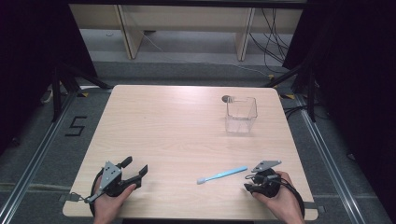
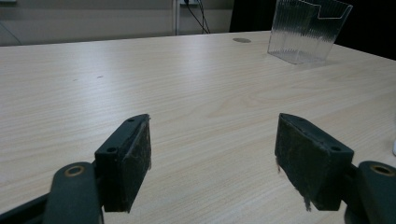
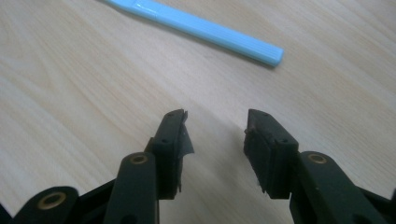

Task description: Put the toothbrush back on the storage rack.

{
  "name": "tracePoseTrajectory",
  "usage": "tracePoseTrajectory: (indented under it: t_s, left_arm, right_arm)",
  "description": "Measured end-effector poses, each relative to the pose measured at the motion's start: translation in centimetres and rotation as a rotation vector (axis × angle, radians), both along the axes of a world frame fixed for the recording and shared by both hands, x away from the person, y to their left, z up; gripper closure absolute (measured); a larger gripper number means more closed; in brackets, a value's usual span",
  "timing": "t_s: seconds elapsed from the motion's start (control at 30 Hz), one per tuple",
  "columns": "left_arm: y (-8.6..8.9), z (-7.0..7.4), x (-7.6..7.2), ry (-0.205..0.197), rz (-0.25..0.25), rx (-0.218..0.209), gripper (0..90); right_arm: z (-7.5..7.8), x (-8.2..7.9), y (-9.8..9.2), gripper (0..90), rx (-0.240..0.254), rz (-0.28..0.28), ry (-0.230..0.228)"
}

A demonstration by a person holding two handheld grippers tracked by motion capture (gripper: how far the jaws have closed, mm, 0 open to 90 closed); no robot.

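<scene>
A light blue toothbrush (image 1: 222, 175) lies flat on the wooden table (image 1: 177, 126), its white head pointing left; its handle (image 3: 201, 29) crosses the top of the right gripper view. Just right of the handle's end my right gripper (image 1: 252, 179) rests near the front edge, open, nothing between its jaws (image 3: 215, 135). My left gripper (image 1: 135, 168) sits at the front left, open wide and empty (image 2: 212, 144), pointing across the table. A clear plastic box (image 1: 241, 115) stands empty at the back right, and the same clear box (image 2: 306, 30) shows far ahead in the left gripper view.
A small round grommet (image 1: 227, 98) is set in the tabletop just behind the box. Beyond the table are wooden furniture legs (image 1: 130, 32), loose cables (image 1: 275, 37) and black frame struts. A floor mark "5" (image 1: 76, 126) lies to the left.
</scene>
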State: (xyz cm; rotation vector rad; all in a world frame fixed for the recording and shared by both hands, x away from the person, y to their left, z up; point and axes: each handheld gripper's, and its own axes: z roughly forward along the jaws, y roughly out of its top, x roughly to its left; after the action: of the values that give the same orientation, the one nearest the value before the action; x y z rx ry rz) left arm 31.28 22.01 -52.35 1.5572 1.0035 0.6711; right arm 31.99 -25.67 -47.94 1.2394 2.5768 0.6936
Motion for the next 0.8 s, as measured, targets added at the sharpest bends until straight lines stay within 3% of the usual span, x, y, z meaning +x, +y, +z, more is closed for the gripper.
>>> tracePoseTrajectory:
  t_s: [0.1,0.17,0.23,0.43,0.8]
  left_arm:
    - [0.1,0.1,-0.1,0.021,0.014,0.01,26.5]
    - [0.1,0.0,0.1,0.012,0.013,-0.015,26.5]
    - [0.1,0.1,0.0,0.023,0.02,-0.009,26.4]
    - [0.2,0.1,-0.2,0.014,0.007,-0.007,26.0]
    - [0.1,0.0,0.0,0.005,0.001,-0.01,25.4]
  right_arm:
    - [0.2,0.1,-0.4,55.7,-0.005,0.024,-0.016]
    - [0.3,0.4,-0.5,55.1,-0.008,0.03,-0.009]
    - [0.3,0.8,-0.6,54.2,-0.027,0.049,-0.01]
    - [0.6,1.8,0.0,54.1,-0.088,0.123,-0.024]
    - [2.3,4.0,1.1,52.4,-0.12,0.209,-0.007]
